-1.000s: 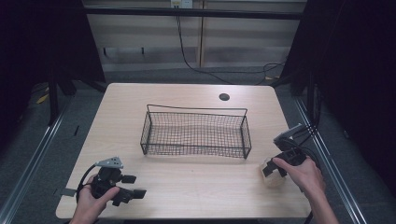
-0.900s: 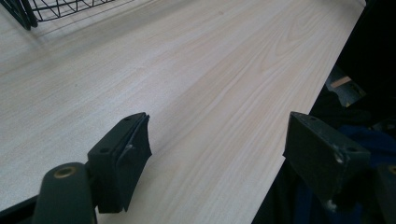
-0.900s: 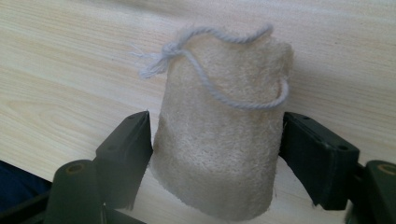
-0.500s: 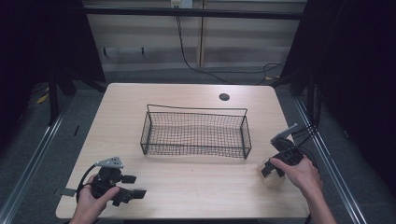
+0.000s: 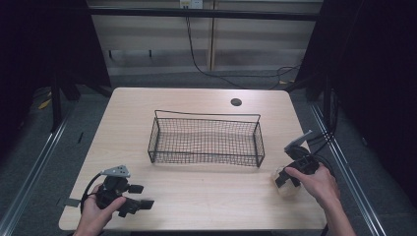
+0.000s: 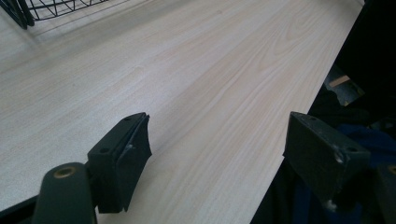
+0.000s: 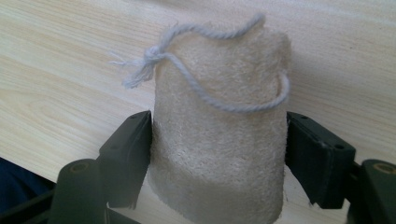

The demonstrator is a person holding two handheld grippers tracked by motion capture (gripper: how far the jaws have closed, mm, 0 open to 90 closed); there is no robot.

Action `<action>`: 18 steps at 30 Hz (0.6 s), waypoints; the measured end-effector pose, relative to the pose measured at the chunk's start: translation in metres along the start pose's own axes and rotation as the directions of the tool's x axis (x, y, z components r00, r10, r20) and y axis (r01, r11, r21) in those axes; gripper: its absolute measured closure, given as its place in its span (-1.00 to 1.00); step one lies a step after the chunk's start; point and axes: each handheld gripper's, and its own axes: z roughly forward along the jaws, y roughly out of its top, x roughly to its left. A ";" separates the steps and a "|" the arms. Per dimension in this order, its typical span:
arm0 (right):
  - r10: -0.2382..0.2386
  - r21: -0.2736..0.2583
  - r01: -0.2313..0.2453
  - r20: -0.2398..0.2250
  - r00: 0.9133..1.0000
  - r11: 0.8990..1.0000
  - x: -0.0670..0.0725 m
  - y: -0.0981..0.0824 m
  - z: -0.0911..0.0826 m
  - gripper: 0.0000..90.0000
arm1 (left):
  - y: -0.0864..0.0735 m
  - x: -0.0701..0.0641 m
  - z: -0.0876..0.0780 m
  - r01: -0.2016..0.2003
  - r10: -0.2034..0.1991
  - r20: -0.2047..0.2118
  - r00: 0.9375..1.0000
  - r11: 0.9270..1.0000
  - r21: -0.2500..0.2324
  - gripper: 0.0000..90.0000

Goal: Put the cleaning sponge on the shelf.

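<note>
A pale loofah sponge (image 7: 219,149) with a knotted white string loop lies on the wooden table (image 5: 196,196) at the front right. My right gripper (image 7: 218,140) has it between its jaws, which have just been closing; both pads (image 7: 135,149) touch its sides. In the high view the loofah (image 5: 286,188) peeks out under the right gripper (image 5: 284,180), held by a hand. At the front left my left gripper (image 5: 141,195) rests low over the table, jaws spread wide with only bare wood between them (image 6: 219,140).
A black wire basket (image 5: 206,142) stands in the middle of the table. A small round hole (image 5: 236,102) sits in the tabletop behind it. The table's front edge (image 6: 289,135) runs close beside the left gripper. Dark cables trail at the right edge.
The right gripper's jaws have drawn in against the loofah. Neither hand has shifted, and the left gripper looks the same.
</note>
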 end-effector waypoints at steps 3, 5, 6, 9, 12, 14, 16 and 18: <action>-0.008 -0.011 0.007 -0.025 1.000 1.000 -0.001 -0.002 -0.002 -0.40 | 0.000 0.000 0.000 0.002 -0.002 -0.001 1.000 1.000 -0.004 -0.51; -0.012 -0.006 0.012 -0.036 0.999 1.000 0.000 -0.003 -0.003 -0.40 | 0.000 0.000 0.000 0.002 -0.002 0.000 1.000 1.000 -0.005 -0.51; -0.016 -0.001 0.016 -0.042 0.999 1.000 0.000 -0.004 -0.004 -0.40 | 0.000 0.000 0.000 0.001 -0.001 0.000 1.000 1.000 0.000 -0.51; -0.031 -0.002 0.031 -0.049 0.998 1.000 0.000 -0.005 -0.006 -0.40 | 0.000 0.000 0.000 0.001 -0.001 0.000 1.000 1.000 -0.001 -0.51; -0.034 -0.002 0.034 -0.046 0.998 0.999 0.001 -0.006 -0.009 -0.40 | 0.000 0.000 0.000 0.005 -0.005 0.000 1.000 1.000 -0.006 -0.51; -0.045 -0.003 0.045 -0.044 0.998 0.999 0.002 -0.005 -0.013 -0.40 | 0.000 0.000 0.000 0.005 -0.005 0.000 1.000 1.000 -0.007 -0.51; -0.048 -0.012 0.047 -0.047 0.998 0.999 0.004 -0.005 -0.017 -0.40 | 0.000 0.000 0.000 0.004 -0.004 0.000 1.000 1.000 -0.008 -0.51; -0.051 -0.019 0.050 -0.045 0.998 0.999 0.006 -0.005 -0.020 -0.40 | 0.000 0.000 0.000 0.004 -0.004 0.002 1.000 1.000 -0.007 -0.51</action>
